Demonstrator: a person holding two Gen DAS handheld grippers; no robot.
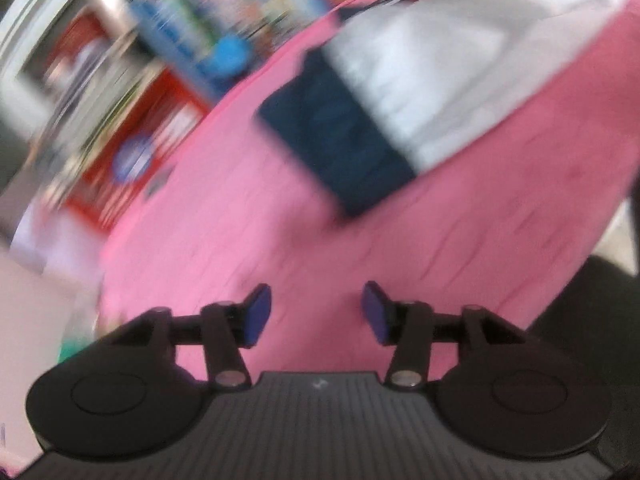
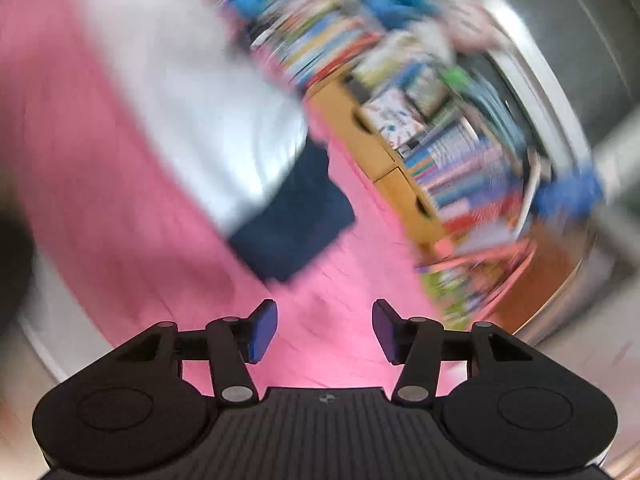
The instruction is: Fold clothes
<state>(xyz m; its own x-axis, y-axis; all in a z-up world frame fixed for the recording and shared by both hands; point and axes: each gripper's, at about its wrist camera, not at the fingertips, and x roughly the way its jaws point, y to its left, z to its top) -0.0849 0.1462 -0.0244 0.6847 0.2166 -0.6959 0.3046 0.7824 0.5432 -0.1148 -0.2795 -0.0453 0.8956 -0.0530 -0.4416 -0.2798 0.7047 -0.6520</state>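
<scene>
A white garment with dark navy sleeves (image 1: 432,88) lies flat on a pink cloth-covered table (image 1: 248,248). One navy sleeve (image 1: 340,140) points toward my left gripper (image 1: 316,314), which is open and empty above the pink cloth, short of the sleeve. In the right wrist view the same garment (image 2: 192,120) lies ahead to the left, and its navy sleeve (image 2: 296,220) is just beyond my right gripper (image 2: 324,332), which is open and empty. Both views are blurred by motion.
Shelves crammed with colourful books and boxes (image 2: 440,140) stand past the table's far edge, with a wooden drawer unit (image 2: 380,160). A red box (image 1: 132,152) sits beyond the table's left edge. A dark chair or object (image 1: 592,312) is at the near right.
</scene>
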